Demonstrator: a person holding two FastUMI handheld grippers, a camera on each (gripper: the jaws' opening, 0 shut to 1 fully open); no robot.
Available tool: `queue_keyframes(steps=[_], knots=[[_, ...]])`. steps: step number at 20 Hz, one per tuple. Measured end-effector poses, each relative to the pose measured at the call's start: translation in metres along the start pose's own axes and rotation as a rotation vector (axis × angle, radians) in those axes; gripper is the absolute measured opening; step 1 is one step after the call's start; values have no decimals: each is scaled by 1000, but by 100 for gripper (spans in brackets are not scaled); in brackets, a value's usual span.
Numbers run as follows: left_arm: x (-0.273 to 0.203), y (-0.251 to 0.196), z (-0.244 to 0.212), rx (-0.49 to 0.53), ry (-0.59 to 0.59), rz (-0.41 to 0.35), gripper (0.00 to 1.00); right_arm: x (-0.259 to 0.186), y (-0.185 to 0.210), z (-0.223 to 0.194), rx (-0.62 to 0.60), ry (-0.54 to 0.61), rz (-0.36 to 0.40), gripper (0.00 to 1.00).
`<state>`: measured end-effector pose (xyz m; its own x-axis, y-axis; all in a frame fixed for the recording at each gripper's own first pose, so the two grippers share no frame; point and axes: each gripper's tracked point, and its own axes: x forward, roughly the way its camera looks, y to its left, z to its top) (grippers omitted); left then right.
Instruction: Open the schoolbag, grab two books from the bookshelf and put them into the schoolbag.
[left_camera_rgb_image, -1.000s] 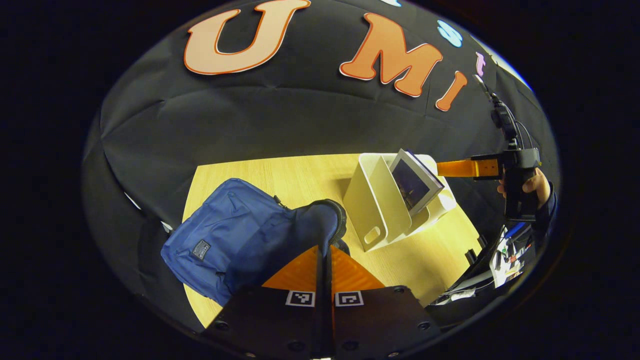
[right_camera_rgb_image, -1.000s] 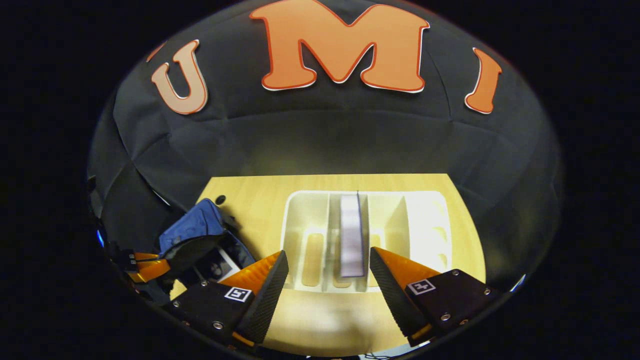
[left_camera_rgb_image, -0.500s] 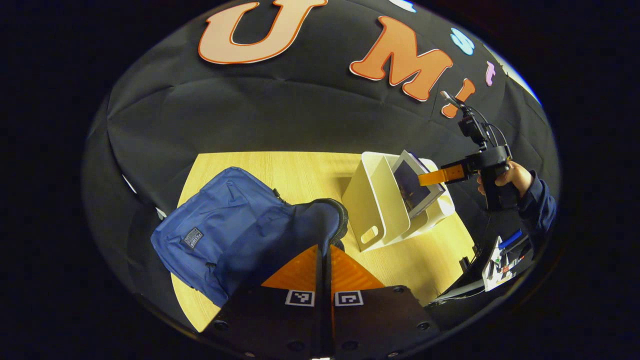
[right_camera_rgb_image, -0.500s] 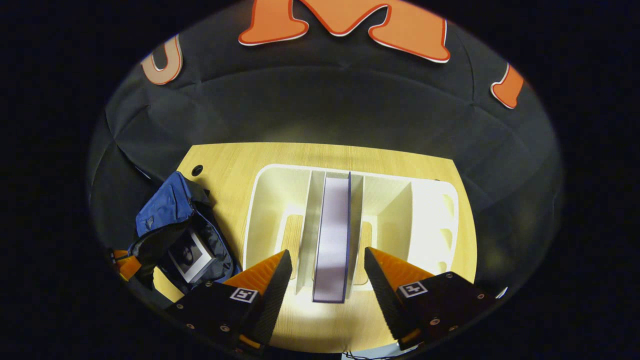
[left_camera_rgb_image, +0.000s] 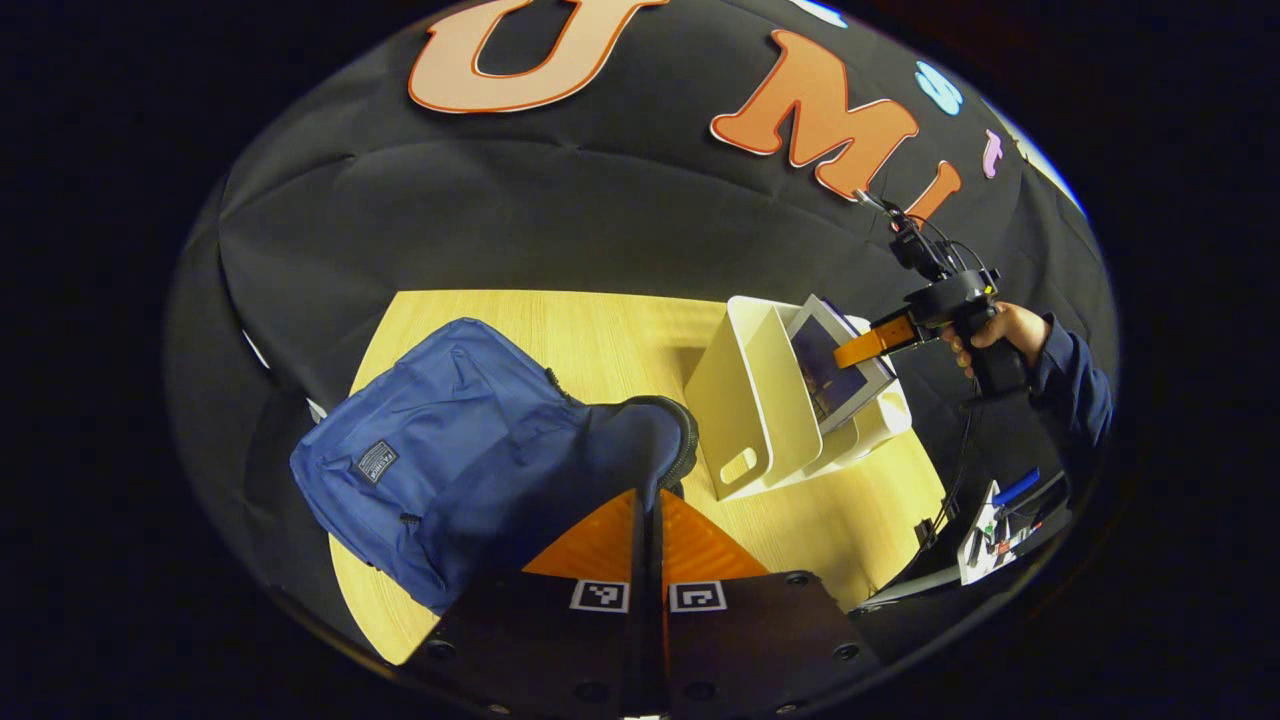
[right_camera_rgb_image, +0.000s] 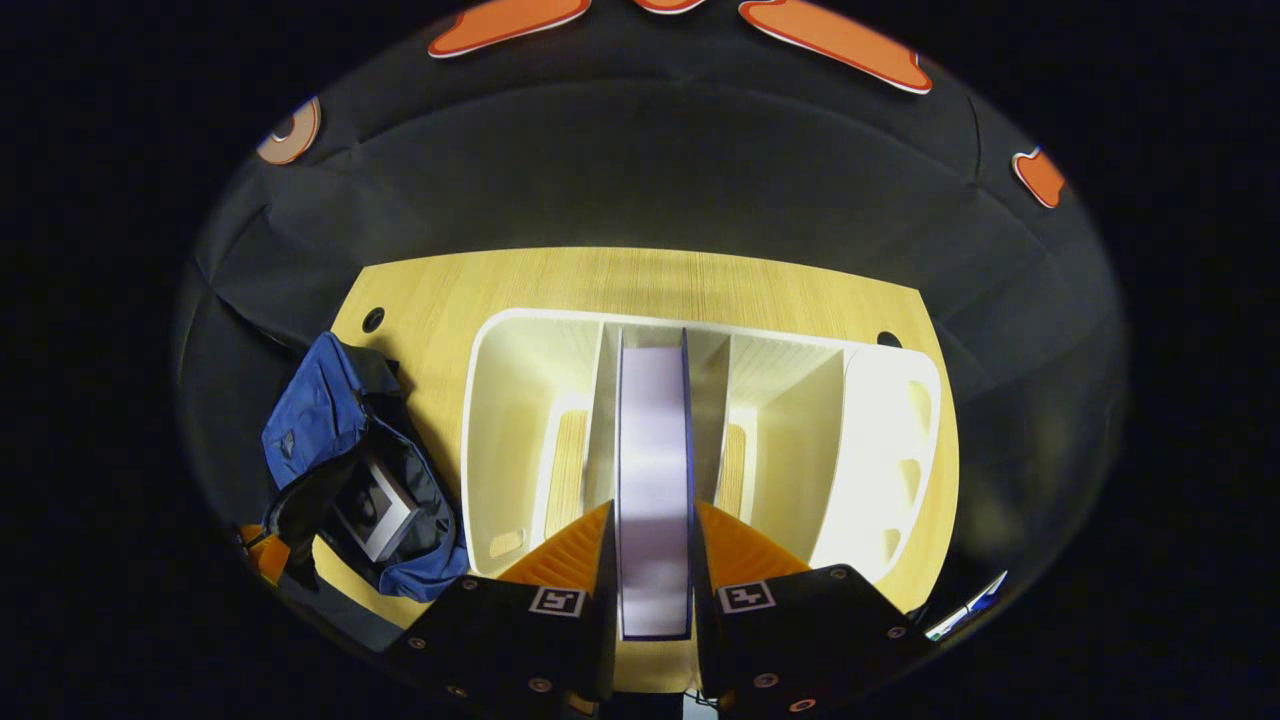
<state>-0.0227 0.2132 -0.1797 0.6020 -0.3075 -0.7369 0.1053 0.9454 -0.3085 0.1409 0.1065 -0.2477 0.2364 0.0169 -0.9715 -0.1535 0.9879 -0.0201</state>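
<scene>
The blue schoolbag (left_camera_rgb_image: 440, 440) lies on the wooden table (left_camera_rgb_image: 600, 330), and my left gripper (left_camera_rgb_image: 650, 498) is shut on its lifted flap (left_camera_rgb_image: 640, 440). In the right gripper view the schoolbag (right_camera_rgb_image: 320, 410) gapes open with one book (right_camera_rgb_image: 378, 508) inside. A white bookshelf (right_camera_rgb_image: 480, 400) holds a second book (right_camera_rgb_image: 652, 440) upright in its middle slot. My right gripper (right_camera_rgb_image: 652, 520) is shut on this book's near edge, one finger on each cover. From the left gripper view the bookshelf (left_camera_rgb_image: 750, 400), the book (left_camera_rgb_image: 830, 365) and the right gripper (left_camera_rgb_image: 875, 342) in a hand (left_camera_rgb_image: 1005, 330) appear at the right.
Two small round holes (right_camera_rgb_image: 372, 319) (right_camera_rgb_image: 886, 340) sit near the table's far corners. The shelf's outer slots (right_camera_rgb_image: 520, 400) hold nothing. Loose items (left_camera_rgb_image: 1000, 510) lie beyond the table's right edge. The black cloth wall stands close behind the table.
My right gripper moved down onto the shelf's book and closed on it; a second ago it stood open above it. The left gripper kept holding the bag's flap.
</scene>
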Motion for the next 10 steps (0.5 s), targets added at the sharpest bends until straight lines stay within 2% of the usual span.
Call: queue_keyframes(steps=[10], knots=[[-1,1,4,25,-1,7,1,-2,0,-7,10,43,15,33]])
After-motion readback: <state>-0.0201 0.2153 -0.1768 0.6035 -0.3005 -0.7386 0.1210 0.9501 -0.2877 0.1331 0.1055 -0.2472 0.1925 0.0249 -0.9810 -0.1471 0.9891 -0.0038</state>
